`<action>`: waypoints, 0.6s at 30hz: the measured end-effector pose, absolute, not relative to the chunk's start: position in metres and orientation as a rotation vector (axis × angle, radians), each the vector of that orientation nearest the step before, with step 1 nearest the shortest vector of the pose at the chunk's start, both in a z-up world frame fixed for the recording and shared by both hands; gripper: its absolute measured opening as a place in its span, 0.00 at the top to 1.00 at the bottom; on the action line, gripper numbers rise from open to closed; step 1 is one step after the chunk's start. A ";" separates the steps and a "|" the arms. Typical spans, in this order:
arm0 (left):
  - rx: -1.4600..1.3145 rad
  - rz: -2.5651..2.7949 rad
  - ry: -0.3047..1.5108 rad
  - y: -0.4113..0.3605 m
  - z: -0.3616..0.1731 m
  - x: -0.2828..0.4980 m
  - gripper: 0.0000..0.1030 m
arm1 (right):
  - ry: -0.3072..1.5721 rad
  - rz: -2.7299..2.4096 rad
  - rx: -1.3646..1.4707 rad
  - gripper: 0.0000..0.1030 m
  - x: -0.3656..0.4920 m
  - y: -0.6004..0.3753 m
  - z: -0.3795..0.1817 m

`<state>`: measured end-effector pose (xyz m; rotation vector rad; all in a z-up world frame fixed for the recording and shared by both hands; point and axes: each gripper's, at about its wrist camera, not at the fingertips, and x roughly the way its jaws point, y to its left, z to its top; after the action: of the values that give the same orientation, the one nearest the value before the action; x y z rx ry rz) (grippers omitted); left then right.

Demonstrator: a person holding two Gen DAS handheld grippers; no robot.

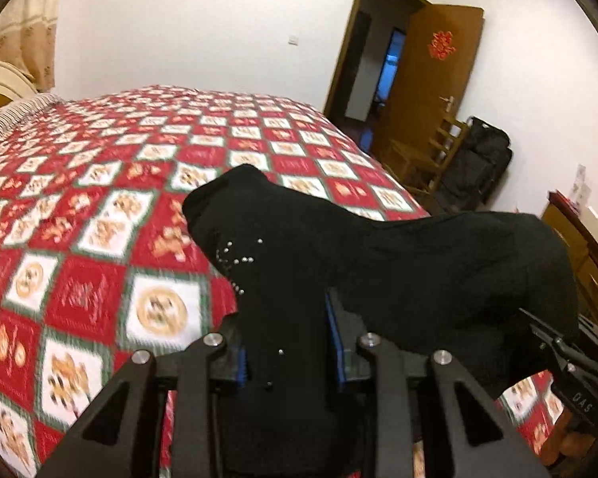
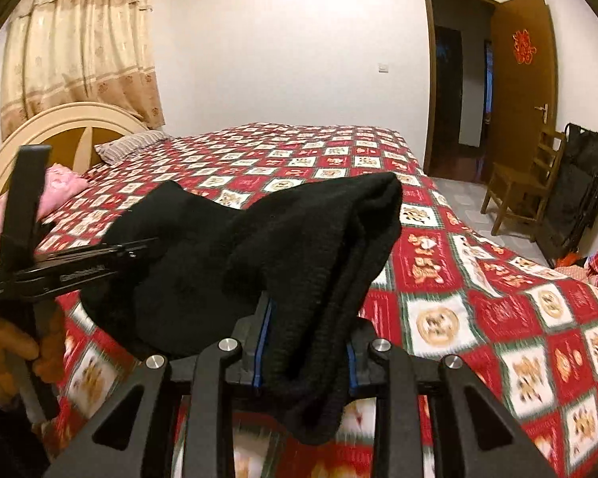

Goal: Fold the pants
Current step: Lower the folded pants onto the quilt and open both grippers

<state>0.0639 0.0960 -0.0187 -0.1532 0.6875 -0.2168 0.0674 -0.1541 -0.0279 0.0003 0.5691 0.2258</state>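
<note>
Red-checked quilt covers the bed below. Black pants hang between both claws above it, toward twelve o'clock. Left claw and right claw each pinch bunched fabric. Uneven pulling could slip a bunch free, skewing the fold.

Black angular linkage arms, silver round screw heads, blue-edged fingers, white lettering
</note>
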 end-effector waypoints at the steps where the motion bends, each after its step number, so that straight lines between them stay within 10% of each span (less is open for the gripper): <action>1: -0.156 -0.207 0.681 0.098 -0.018 0.068 0.70 | 0.572 0.226 0.006 0.71 0.077 -0.152 -0.029; 18: -0.106 -0.039 0.701 0.110 -0.061 0.160 0.69 | 0.671 0.137 -0.120 0.70 0.206 -0.117 -0.084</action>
<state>0.1596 0.1097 -0.0613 -0.1058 0.7005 -0.0388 0.2057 -0.1170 -0.0836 -0.1204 0.6709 0.1368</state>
